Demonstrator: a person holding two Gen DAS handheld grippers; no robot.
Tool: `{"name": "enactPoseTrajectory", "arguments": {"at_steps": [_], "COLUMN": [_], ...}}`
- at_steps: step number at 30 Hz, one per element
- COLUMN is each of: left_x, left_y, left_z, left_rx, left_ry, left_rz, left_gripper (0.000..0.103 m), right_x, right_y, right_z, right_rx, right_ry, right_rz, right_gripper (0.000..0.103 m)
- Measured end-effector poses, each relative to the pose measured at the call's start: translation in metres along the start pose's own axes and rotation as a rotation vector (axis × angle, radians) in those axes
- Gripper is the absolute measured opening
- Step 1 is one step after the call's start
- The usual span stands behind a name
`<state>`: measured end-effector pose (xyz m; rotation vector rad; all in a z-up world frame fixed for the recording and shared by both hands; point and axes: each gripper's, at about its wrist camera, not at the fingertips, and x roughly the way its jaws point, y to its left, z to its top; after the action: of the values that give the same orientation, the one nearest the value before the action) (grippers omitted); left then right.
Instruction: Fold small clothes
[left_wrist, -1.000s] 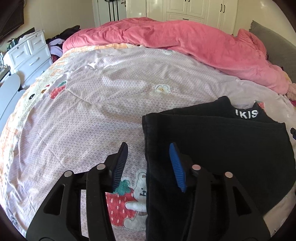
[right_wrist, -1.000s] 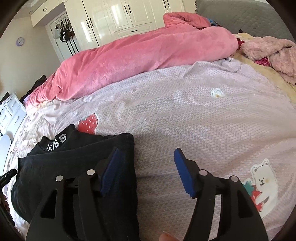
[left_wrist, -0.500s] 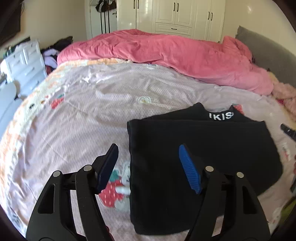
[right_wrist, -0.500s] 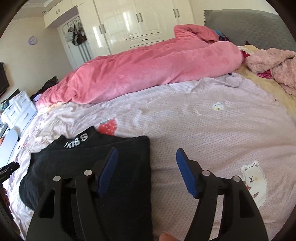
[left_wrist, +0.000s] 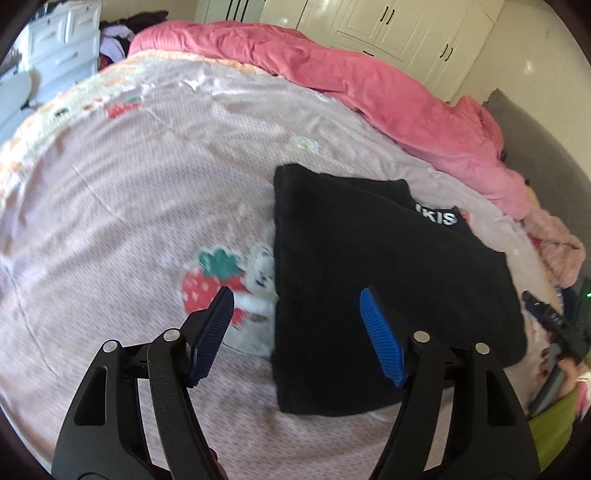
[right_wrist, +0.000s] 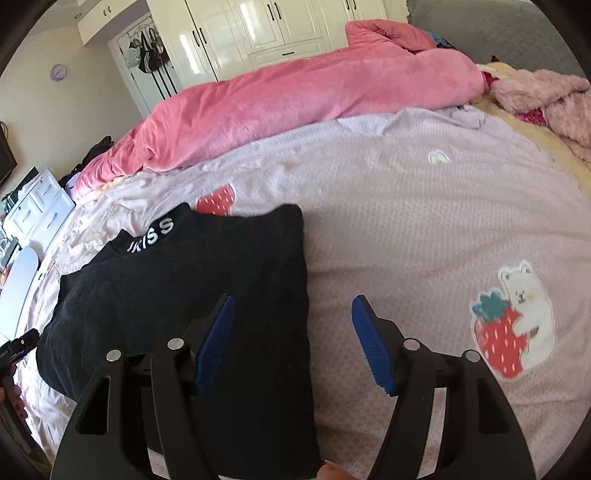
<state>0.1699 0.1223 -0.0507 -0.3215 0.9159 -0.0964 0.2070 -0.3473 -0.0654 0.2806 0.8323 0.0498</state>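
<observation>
Left claw (left_wrist: 295, 332): mine, jaws wide apart, empty, over the garment's left edge.
Garment (left_wrist: 369, 258): black, folded flat on the bedspread (left_wrist: 129, 203); soft, light, limp, I judge; pinch a corner through all layers.
Right claw (right_wrist: 291, 339): spread, empty, straddling its right edge.

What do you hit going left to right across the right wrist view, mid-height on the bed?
Black folded garment → bare stretch of lilac bedsheet → strawberry-and-bear print.
</observation>
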Motion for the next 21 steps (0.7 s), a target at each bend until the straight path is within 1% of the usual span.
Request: {"name": "enactPoseTrajectory", "arguments": {"at_steps": [1, 2, 4, 7, 8, 9, 10, 11, 12, 13, 14, 15, 18, 21], "left_x": [0.003, 0.009, 0.018, 0.021, 0.021, 0.023, 0.024, 0.024, 0.021, 0.019, 0.016, 0.012, 0.007, 0.015], "left_y": [0.001, 0.002, 0.003, 0.005, 0.004, 0.004, 0.005, 0.005, 0.004, 0.003, 0.001, -0.001, -0.001, 0.006], "left_z": [-0.002, -0.005, -0.009, -0.013, -0.014, -0.013, -0.014, -0.015, -0.014, -0.013, -0.011, -0.011, -0.011, -0.017], "left_rx": [-0.010, -0.019, -0.032, -0.068, -0.070, -0.074, -0.082, -0.089, -0.079, -0.065, -0.038, -0.021, 0.012, 0.006], "left_ry": [0.014, 0.036, 0.058, 0.062, 0.056, 0.055, 0.058, 0.059, 0.048, 0.043, 0.034, 0.024, 0.020, 0.049], "left_rz": [-0.024, -0.032, -0.022, -0.060, -0.071, -0.081, -0.101, -0.120, -0.110, -0.106, -0.093, -0.082, -0.056, -0.037], "left_gripper": [0.063, 0.063, 0.063, 0.062, 0.057, 0.043, 0.023, 0.018, 0.015, 0.012, 0.009, 0.007, 0.005, 0.006], "right_x": [0.000, 0.001, 0.002, 0.002, 0.002, 0.004, 0.006, 0.009, 0.009, 0.008, 0.005, 0.002, -0.011, -0.009], "right_y": [-0.001, -0.003, -0.002, -0.002, -0.003, -0.004, -0.005, -0.006, -0.008, -0.008, -0.008, -0.008, 0.000, -0.005], "right_z": [-0.002, -0.005, -0.011, -0.017, -0.018, -0.020, -0.021, -0.024, -0.025, -0.026, -0.027, -0.027, -0.030, -0.033], "right_rx": [0.007, 0.013, 0.008, 0.004, 0.006, 0.010, 0.013, 0.020, 0.027, 0.033, 0.044, 0.052, -0.003, 0.020], "right_ry": [0.006, 0.015, 0.026, 0.034, 0.040, 0.053, 0.063, 0.079, 0.085, 0.088, 0.101, 0.102, 0.068, 0.081], "right_rz": [0.004, 0.006, -0.008, -0.002, 0.003, 0.008, 0.009, 0.016, 0.026, 0.048, 0.111, 0.146, 0.118, 0.096], "right_gripper": [0.065, 0.065, 0.065, 0.065, 0.065, 0.065, 0.065, 0.062, 0.055, 0.032, 0.008, 0.008, 0.008, 0.008]}}
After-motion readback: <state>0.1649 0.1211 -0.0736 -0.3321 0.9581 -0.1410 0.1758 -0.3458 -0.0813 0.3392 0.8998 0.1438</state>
